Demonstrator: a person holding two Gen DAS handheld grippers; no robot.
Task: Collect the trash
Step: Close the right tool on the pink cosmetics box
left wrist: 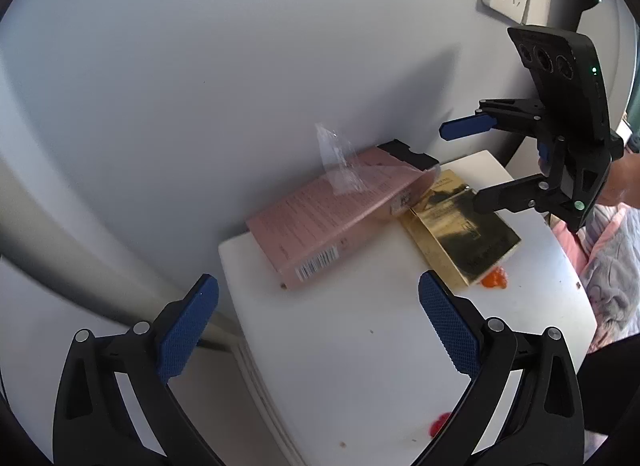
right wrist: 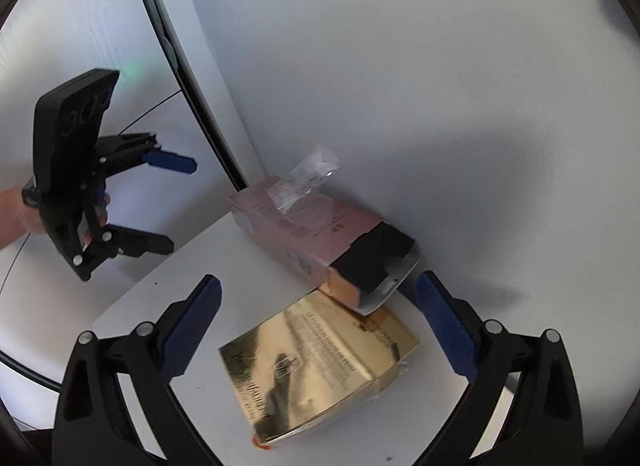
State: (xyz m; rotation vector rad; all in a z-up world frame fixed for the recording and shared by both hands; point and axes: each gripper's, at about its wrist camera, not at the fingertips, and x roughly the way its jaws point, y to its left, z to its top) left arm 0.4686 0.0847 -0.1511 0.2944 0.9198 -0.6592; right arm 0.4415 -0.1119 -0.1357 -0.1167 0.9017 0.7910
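Both grippers wide & empty, my right gripper (right wrist: 316,326) over gold box (right wrist: 320,366) beside pink box (right wrist: 316,225): light, crushable, slick foil; I'd pinch long edges.

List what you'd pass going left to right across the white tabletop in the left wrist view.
Pink box → gold box → orange scrap by the gold box's near corner. The right gripper hangs open above the gold box's far end.

Glossy gold box (right wrist: 320,362), matt pink carton (left wrist: 320,221), crinkled clear plastic film (left wrist: 336,161).
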